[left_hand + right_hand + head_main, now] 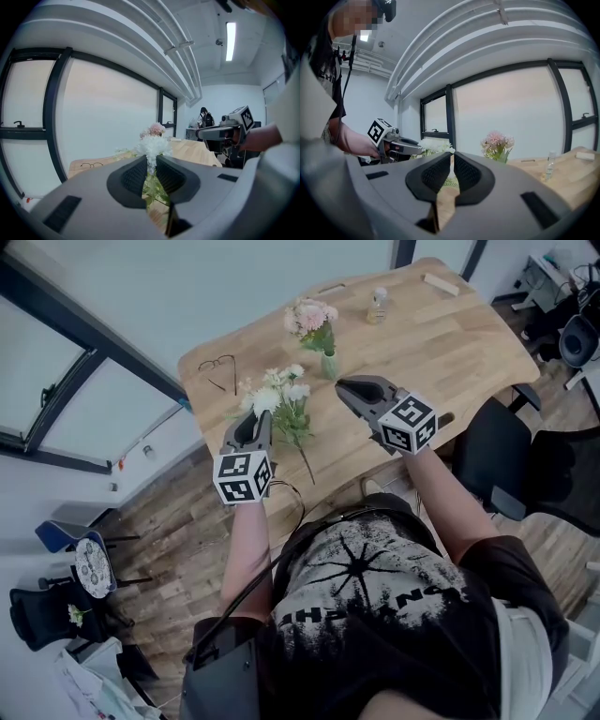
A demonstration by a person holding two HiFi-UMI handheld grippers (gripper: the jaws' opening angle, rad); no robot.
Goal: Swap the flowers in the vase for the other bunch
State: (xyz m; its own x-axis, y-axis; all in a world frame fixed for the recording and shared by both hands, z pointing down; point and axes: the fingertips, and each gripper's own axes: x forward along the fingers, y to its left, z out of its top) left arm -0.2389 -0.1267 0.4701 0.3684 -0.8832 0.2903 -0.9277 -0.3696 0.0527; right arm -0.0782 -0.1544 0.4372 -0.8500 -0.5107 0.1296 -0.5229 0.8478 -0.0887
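Evidently you are pinching the white bunch (272,397) in the left hand-held gripper (255,420) as the replacement, the right hand-held gripper (340,383) hovering closed and empty beside the vase (329,367).

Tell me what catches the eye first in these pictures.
The white bunch stands out first, its stems clamped in the left gripper at the front left of the wooden table. Just beyond it, pink flowers stand in a small green vase mid-table. The right gripper, shut and empty, is close by the vase.
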